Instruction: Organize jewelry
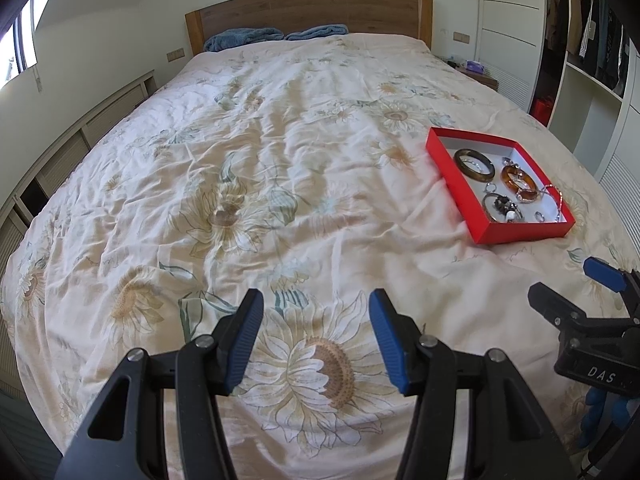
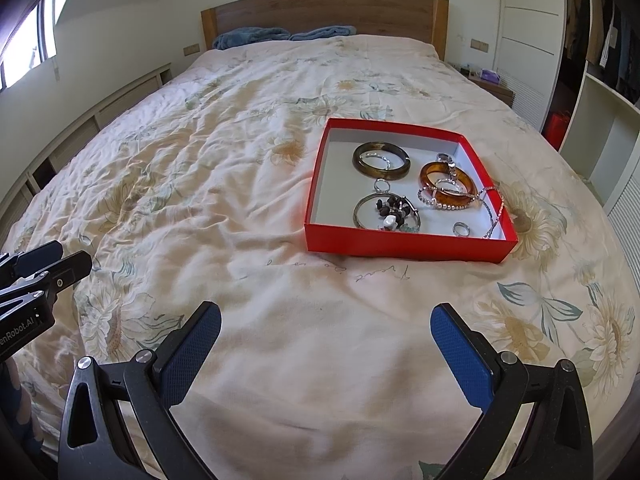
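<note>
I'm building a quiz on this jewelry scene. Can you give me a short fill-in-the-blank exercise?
1. The jewelry lies in a shallow box coloured ____.
2. The box rests on a ____.
3. The amber bangle lies to the ____ of the dark bangle.
4. Both grippers hold ____.

Missing words: red; bed; right; nothing

A bed [image 2: 248, 208] with a sunflower cover carries a red box [image 2: 408, 246], ahead of the right jaws and slightly to their right, well apart from them. Two blue towels [image 2: 280, 34] lie far ahead at the headboard [image 2: 324, 10].
</note>
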The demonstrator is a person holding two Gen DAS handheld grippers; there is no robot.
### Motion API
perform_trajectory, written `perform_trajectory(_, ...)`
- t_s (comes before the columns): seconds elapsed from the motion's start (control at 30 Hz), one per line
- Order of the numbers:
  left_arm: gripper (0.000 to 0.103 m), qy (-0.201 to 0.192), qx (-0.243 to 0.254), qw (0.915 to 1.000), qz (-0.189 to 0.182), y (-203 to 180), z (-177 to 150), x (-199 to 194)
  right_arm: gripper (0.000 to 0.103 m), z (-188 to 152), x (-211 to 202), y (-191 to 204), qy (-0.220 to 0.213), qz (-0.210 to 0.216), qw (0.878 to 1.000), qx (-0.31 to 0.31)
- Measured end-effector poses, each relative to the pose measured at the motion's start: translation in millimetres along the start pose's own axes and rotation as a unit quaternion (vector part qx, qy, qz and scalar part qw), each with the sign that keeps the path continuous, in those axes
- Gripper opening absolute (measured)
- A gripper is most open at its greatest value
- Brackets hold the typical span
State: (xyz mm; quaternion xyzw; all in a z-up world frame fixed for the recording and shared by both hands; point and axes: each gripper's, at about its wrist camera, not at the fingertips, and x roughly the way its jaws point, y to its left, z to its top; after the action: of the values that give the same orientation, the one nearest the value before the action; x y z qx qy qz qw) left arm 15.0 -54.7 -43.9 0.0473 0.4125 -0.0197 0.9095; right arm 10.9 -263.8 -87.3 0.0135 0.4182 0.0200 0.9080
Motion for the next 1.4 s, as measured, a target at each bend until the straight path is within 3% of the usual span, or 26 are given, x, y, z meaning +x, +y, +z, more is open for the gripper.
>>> perform_trajectory(1.4, 0.053, 0.007, -0.006, 0.9999, -0.006, 6.2, -10.4, 0.2, 0.103, 1.8, -10.0, 3.2, 0.002, -0.038, 0.999, -0.016)
